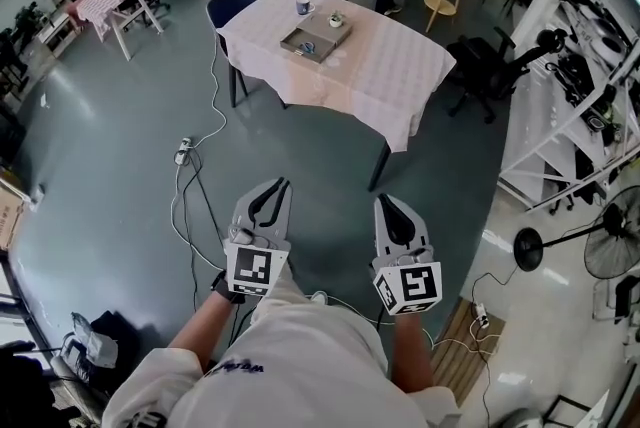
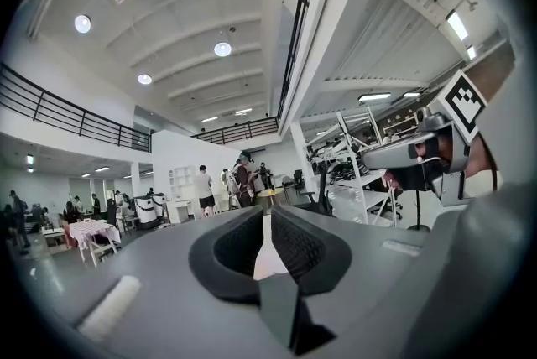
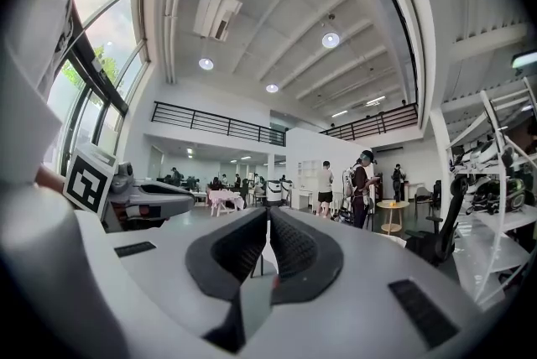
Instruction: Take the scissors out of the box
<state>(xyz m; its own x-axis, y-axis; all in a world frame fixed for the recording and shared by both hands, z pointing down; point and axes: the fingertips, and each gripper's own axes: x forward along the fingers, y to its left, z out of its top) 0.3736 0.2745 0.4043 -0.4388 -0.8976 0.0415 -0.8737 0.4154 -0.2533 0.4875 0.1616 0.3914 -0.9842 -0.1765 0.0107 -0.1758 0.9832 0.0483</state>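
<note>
Open grey floor [image 1: 120,146] lies between the person [image 1: 300,366] and the cloth-covered desk [image 1: 390,66]. The box [image 1: 316,38] sits there, well ahead; the scissors inside are too small to make out. The left gripper [image 1: 277,186] and right gripper [image 1: 388,200] are both closed and empty. Loose cables [image 1: 190,206] across the floor could trip the person on the way over.

Pale checked tablecloth [image 1: 390,66], grey box [image 1: 296,47], blue cup [image 1: 303,6], dark blue chair [image 1: 225,4], grey-green floor [image 1: 120,146]
</note>
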